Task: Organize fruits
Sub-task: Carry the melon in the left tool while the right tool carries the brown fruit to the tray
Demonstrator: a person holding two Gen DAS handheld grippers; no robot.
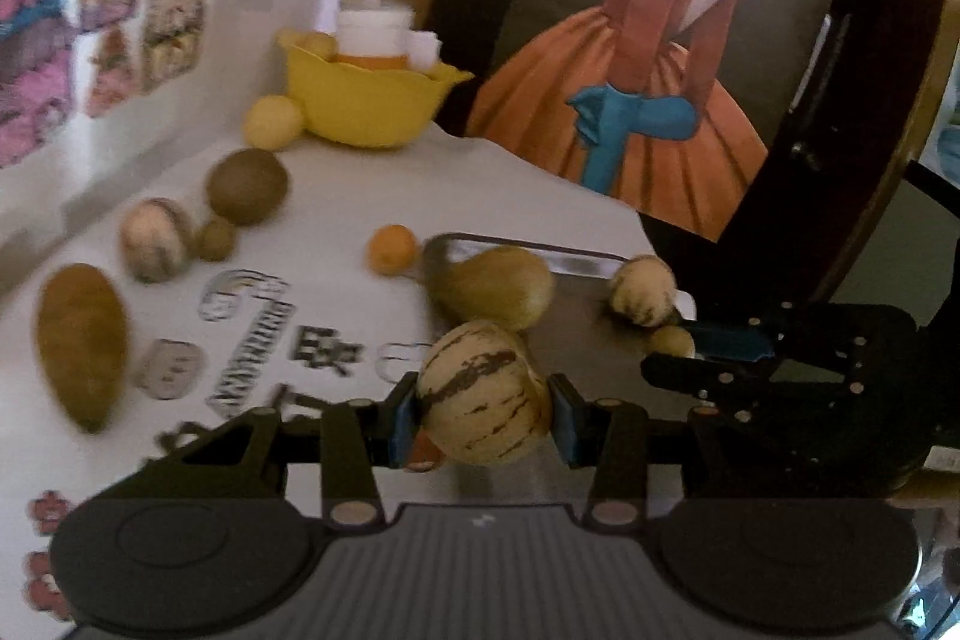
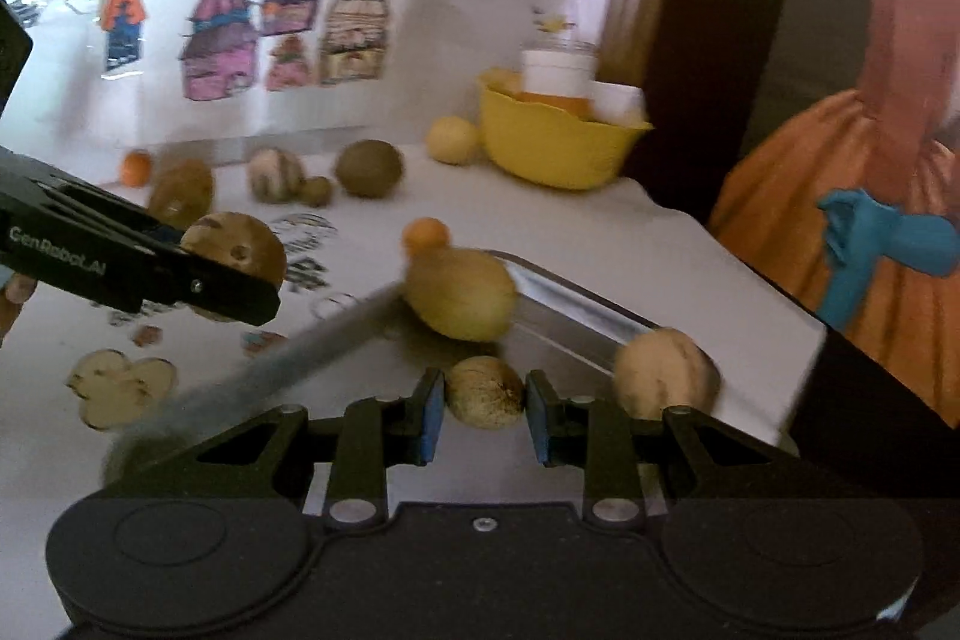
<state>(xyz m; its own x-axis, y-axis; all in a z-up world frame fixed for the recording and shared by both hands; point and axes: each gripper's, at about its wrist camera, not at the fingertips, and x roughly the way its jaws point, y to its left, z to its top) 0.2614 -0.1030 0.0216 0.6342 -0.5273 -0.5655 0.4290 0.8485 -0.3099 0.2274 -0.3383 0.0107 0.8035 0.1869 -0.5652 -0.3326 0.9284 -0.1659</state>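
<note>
In the left wrist view my left gripper (image 1: 483, 415) is shut on a cream fruit with brown stripes (image 1: 480, 391), held above the white table beside a metal tray (image 1: 576, 340). To the right, my right gripper (image 1: 684, 343) is shut on a small tan fruit (image 1: 672, 340) over the tray. In the right wrist view that small brown fruit (image 2: 485, 391) sits between the blue pads of my right gripper (image 2: 485, 409), above the tray (image 2: 576, 307). My left gripper (image 2: 258, 283) shows at left with its striped fruit (image 2: 237, 247). A pear-shaped fruit (image 2: 459, 292) and a second striped fruit (image 2: 666, 370) lie on the tray.
A small orange (image 1: 393, 249) lies beside the tray. Along the wall on the table sit a long brown fruit (image 1: 81, 340), a striped fruit (image 1: 156, 238), a brown round fruit (image 1: 246, 184), a yellow fruit (image 1: 273, 121) and a yellow bowl (image 1: 366, 100) holding jars. The table edge runs behind the tray.
</note>
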